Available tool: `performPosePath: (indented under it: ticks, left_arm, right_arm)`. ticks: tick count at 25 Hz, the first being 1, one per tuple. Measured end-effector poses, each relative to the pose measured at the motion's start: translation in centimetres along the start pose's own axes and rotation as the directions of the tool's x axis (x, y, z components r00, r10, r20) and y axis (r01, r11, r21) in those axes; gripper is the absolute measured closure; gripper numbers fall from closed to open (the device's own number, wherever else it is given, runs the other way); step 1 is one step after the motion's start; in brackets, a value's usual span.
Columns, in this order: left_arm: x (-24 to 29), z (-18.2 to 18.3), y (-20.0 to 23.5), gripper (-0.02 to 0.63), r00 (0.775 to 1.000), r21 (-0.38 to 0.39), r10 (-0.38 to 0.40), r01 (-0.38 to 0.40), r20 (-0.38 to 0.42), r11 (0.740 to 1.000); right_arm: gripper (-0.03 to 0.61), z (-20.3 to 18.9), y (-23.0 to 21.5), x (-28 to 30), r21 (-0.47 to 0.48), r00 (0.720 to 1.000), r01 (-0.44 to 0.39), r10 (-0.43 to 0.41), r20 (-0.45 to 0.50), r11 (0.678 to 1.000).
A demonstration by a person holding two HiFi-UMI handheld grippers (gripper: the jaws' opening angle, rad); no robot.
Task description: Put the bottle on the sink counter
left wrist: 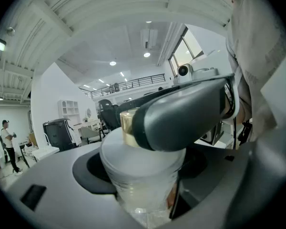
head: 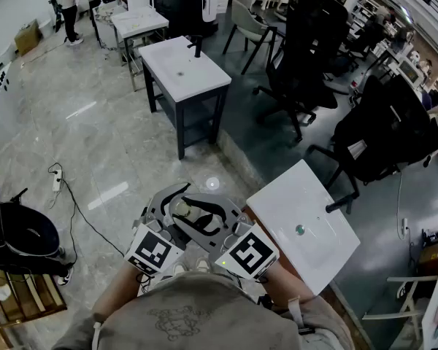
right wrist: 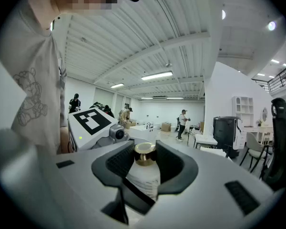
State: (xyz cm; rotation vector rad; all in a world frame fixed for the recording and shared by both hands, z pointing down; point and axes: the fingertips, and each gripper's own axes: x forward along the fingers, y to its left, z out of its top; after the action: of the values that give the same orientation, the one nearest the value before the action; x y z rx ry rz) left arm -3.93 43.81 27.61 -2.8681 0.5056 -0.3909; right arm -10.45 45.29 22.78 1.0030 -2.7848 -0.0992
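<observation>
The right gripper (right wrist: pixel 146 146) is closed on the bottle (right wrist: pixel 142 178), its dark pads set on either side of the gold cap (right wrist: pixel 145 157) and neck. That high grip leaves the pale body hanging free below the jaws, which suits standing it down base first. The left gripper (left wrist: pixel 148 185) comes in from the right gripper's left and meets it almost head on. Its jaws stand wide around the bottle's broad body, and a dark slit shows beside the body on one side. I therefore judge that they ring the bottle loosely and do not clamp it, which would leave the right gripper carrying it, though I cannot be sure of that. In the left gripper view one right jaw lies across the top of the bottle, so the two grippers overlap on it, the left low and the right high. Both are held level, with their marker cubes (head: pixel 155 251) close to the person's chest, where the bottle is easy to steady. The sink counter (head: pixel 296 195) lies just to the right of the right gripper and a little ahead, its white top bare around the drain and black tap (head: pixel 342 204). The bottle is in the air, not yet over the counter, so the carry and the set-down are both yet to come.
</observation>
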Motion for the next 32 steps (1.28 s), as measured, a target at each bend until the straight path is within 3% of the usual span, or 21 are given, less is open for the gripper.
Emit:
performPosePath:
  ticks: [16,32]
  left_arm:
    - [3.8,0.5,0.2,0.285,1.0,0.006,-0.001,0.001,-0.026,1.0]
    - [8.9,-0.6,0.2,0.285,0.998,0.0,0.041,-0.041,-0.049,0.999]
  right_arm:
    - [0.436,-0.8,-3.3,-1.8,0.027,1.0,0.017,-0.018,0.012,0.999]
    - [0.434,-3.7,-7.2,-3.6,0.011,0.999,-0.022,0.021,0.028,1.0]
